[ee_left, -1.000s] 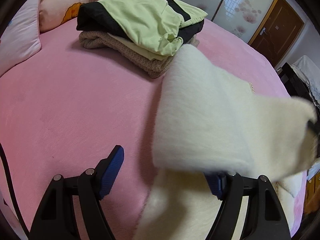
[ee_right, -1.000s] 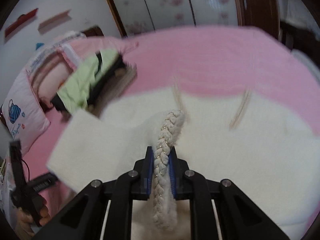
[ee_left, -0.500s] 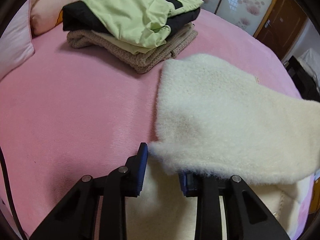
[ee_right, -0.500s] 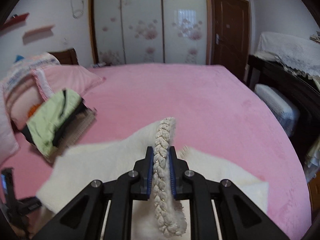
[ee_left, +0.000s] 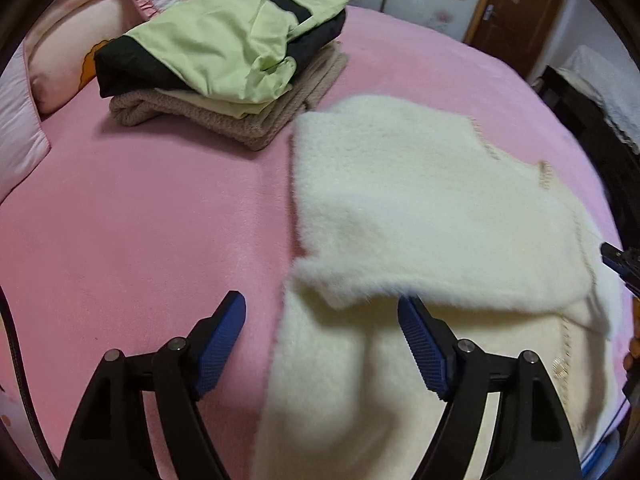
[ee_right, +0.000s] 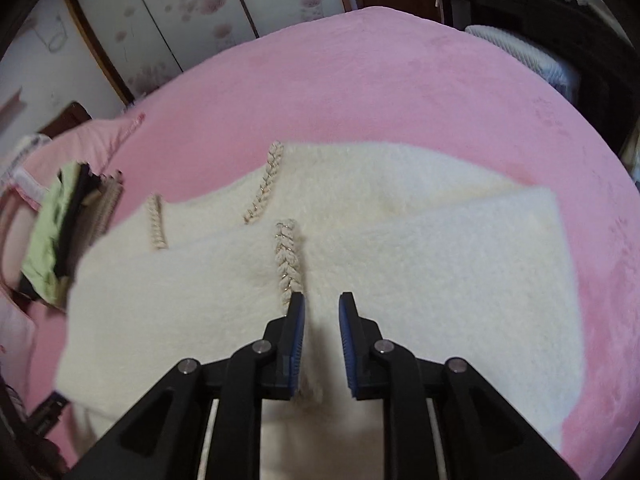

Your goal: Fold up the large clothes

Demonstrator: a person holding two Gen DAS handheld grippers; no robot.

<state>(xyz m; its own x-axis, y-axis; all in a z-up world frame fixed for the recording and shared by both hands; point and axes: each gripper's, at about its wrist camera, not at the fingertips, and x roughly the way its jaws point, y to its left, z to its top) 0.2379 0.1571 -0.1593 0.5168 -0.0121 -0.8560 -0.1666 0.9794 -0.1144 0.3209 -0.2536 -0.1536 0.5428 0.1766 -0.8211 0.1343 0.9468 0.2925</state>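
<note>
Our left claw point(ee_left: 322, 320) gapes wide over the sweater's point(ee_left: 420, 208) near edge, gripping nothing; our right claw point(ee_right: 321, 306) stands parted too, empty, its left finger just beside the braid trim point(ee_right: 288, 256). The sweater lies on the pink bed point(ee_left: 140, 220) with one panel laid over the body — we judge a fold just set down. The stack point(ee_left: 224, 64) sits beyond it. Blur hides whether the far edges line up.
</note>
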